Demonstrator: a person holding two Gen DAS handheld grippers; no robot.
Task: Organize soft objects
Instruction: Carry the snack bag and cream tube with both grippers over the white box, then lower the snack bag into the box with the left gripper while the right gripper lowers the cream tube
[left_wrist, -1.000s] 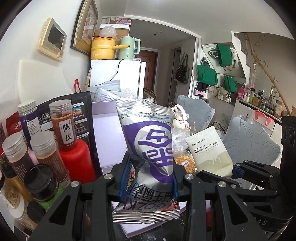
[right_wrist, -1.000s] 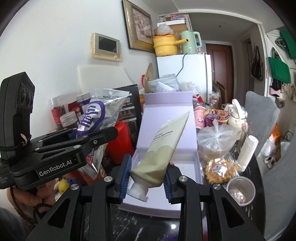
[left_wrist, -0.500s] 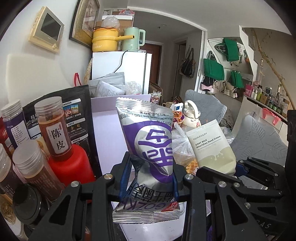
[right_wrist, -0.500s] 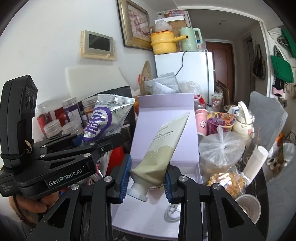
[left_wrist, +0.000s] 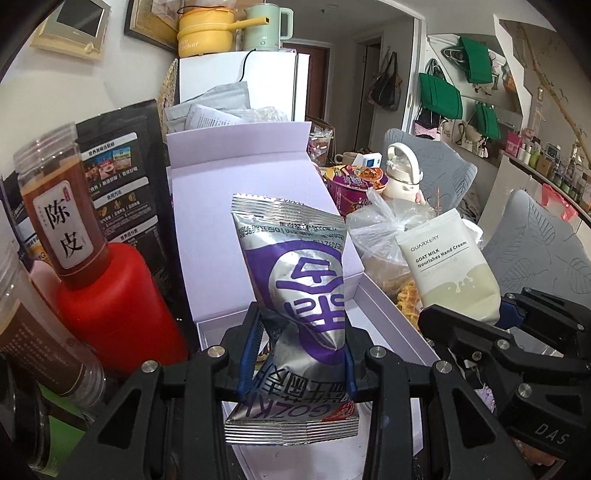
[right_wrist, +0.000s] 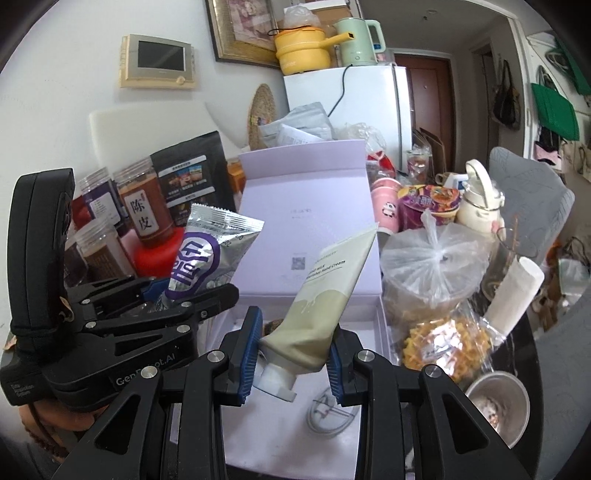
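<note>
My left gripper (left_wrist: 297, 352) is shut on a silver and purple snack packet (left_wrist: 301, 291), which stands upright between the blue pads above the open lilac box (left_wrist: 391, 325). My right gripper (right_wrist: 291, 356) is shut on a pale green hand cream tube (right_wrist: 325, 295), cap end toward the camera, also over the box tray (right_wrist: 369, 343). In the right wrist view the left gripper (right_wrist: 192, 291) with its packet (right_wrist: 207, 258) is at the left. In the left wrist view the right gripper (left_wrist: 506, 314) with the tube (left_wrist: 448, 264) is at the right.
A red bottle (left_wrist: 110, 310) and several spice jars (left_wrist: 59, 221) crowd the box's left side. At its right are a tied plastic bag (right_wrist: 439, 273), a waffle snack bag (right_wrist: 447, 343) and a metal cup (right_wrist: 496, 406). A coiled white cable (right_wrist: 328, 413) lies in the tray. The raised lid (right_wrist: 306, 206) stands behind.
Both grippers have moved forward and lower toward the open box, each keeping its grip. The box tray and lid now fill more of both views.
</note>
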